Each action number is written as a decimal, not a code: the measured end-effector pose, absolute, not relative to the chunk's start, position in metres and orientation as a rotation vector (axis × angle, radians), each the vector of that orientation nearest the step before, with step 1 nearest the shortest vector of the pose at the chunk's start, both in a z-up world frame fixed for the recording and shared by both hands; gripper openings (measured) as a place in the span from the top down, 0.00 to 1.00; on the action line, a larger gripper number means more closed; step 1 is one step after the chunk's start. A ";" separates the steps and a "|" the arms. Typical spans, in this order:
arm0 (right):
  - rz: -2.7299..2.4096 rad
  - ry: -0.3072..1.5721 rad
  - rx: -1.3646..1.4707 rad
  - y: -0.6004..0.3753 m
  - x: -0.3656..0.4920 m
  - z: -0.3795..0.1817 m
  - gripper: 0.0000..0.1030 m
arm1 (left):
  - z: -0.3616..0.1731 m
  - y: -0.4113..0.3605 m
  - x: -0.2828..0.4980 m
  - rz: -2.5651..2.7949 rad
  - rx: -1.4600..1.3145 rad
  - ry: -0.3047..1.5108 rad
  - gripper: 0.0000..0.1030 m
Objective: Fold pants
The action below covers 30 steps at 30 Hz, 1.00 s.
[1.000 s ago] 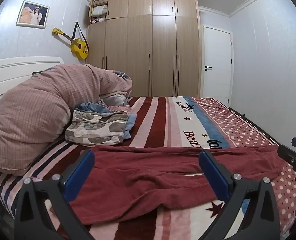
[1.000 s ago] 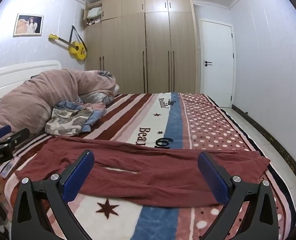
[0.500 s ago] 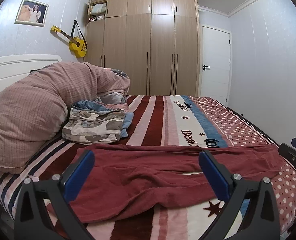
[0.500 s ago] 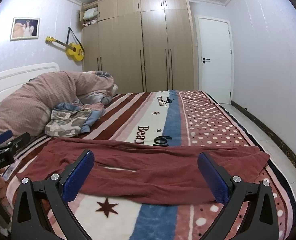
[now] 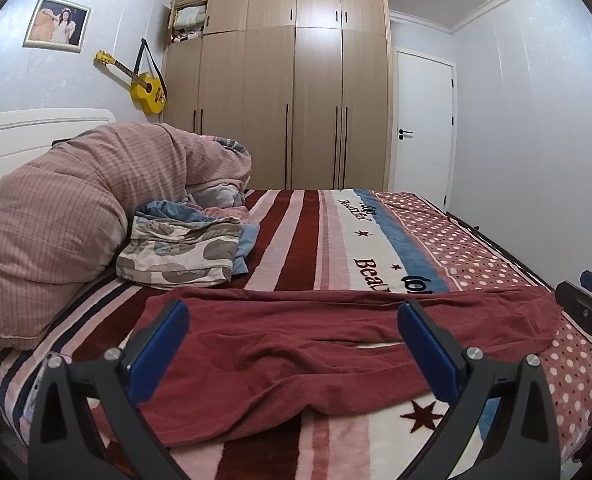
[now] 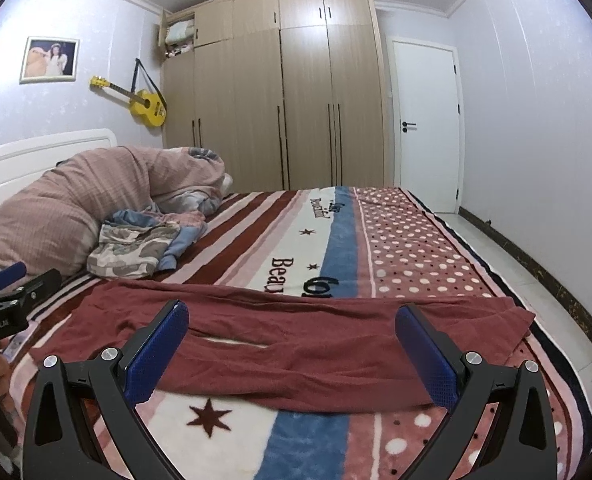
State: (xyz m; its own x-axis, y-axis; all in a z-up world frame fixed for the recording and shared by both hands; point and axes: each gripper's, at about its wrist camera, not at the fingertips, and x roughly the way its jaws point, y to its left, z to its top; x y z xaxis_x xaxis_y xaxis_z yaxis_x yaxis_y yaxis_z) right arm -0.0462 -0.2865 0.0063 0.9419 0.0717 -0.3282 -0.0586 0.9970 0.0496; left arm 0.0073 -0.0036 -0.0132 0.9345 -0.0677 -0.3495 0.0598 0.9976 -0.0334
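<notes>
Hovering with jaws spread wide, left gripper [image 5: 293,344] and right gripper [image 6: 291,344] hold nothing.
Maroon pants [image 6: 296,344] lie flat across the frame's lower middle on the striped blanket [image 6: 316,232]; upper left, the wardrobe [image 5: 296,100] cubby holds folded linens [image 5: 189,16].

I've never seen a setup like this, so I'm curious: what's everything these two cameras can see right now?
pants: one, dark red, spread flat across bed's near end
blanket: one, striped and dotted, covers bed
duvet: one, pink, bunched by headboard
clothes: small pile, patterned and blue, beside duvet
guitar: one, yellow, on wall
photo: one, framed, on wall
wardrobe: one, light wood, far wall
door: one, white, shut
left gripper: blue pads, open, above pants
right gripper: blue pads, open, above pants
</notes>
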 end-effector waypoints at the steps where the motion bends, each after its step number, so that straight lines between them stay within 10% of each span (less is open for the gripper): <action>1: 0.069 0.331 0.034 -0.286 -0.047 0.006 0.00 | -0.013 -0.004 0.007 -0.072 -0.023 0.358 0.01; 30: 0.101 0.350 0.049 -0.289 -0.051 0.007 0.00 | -0.017 -0.002 0.010 -0.086 -0.034 0.368 0.01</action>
